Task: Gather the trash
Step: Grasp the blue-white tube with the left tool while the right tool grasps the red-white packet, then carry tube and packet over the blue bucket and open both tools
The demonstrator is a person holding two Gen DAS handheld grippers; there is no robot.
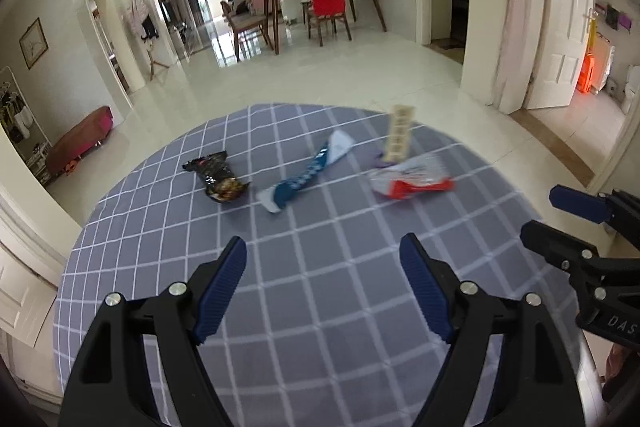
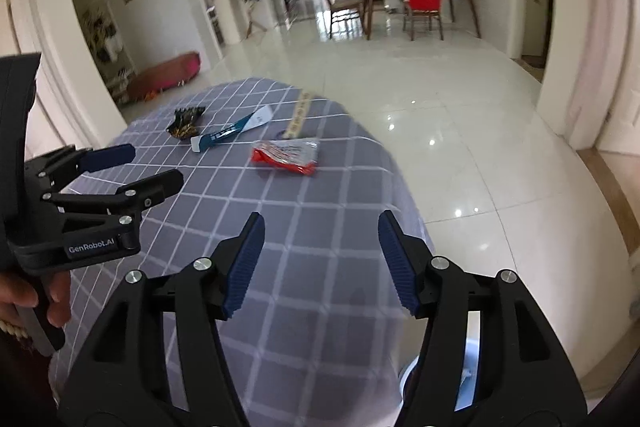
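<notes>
On the checked tablecloth (image 1: 320, 287), the red-and-white wrapper (image 1: 408, 179) lay ahead of both claws, long axis crosswise, right of the blue wrapper (image 1: 304, 175). The right gripper (image 2: 320, 259) looked nearer; it and the left gripper (image 1: 324, 287) gaped wide, empty.

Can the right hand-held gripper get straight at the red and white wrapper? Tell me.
Probably yes. The right hand-held gripper is open and empty, and only bare checked tablecloth lies between it and the red and white wrapper, which lies flat, apart from the other wrappers.
</notes>
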